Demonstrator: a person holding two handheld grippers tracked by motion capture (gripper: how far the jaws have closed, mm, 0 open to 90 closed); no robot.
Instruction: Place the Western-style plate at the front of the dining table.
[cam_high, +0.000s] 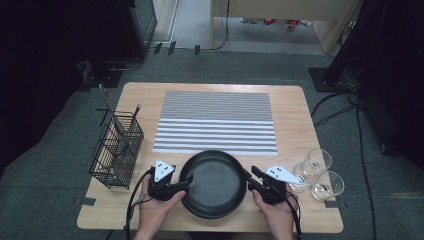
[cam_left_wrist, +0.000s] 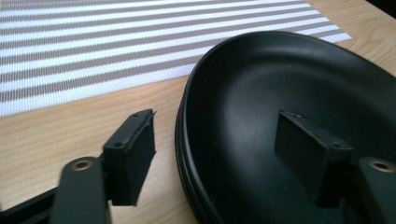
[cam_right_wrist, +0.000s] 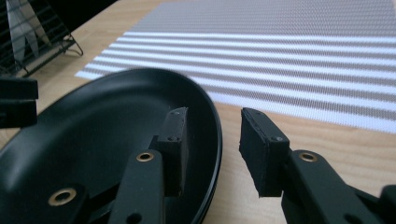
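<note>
Black plate (cam_high: 214, 184) sits on the counter (cam_high: 295, 110), near edge, just short of the striped mat (cam_high: 216, 122). Left tongs (cam_high: 186, 182) and right tongs (cam_high: 250, 181) straddle opposite rims — jaws parted, not yet pinching. Grip unfinished; lift and placing remain.

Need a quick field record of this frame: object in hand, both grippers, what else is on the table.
object: black plate, near table edge
left gripper: jaws straddle plate's left rim, gap visible, not clamped
right gripper: jaws straddle right rim, gap visible, not clamped
placemat: striped, beyond plate
wire rack: left, holds utensils
glasses: three, right
table: wood
</note>
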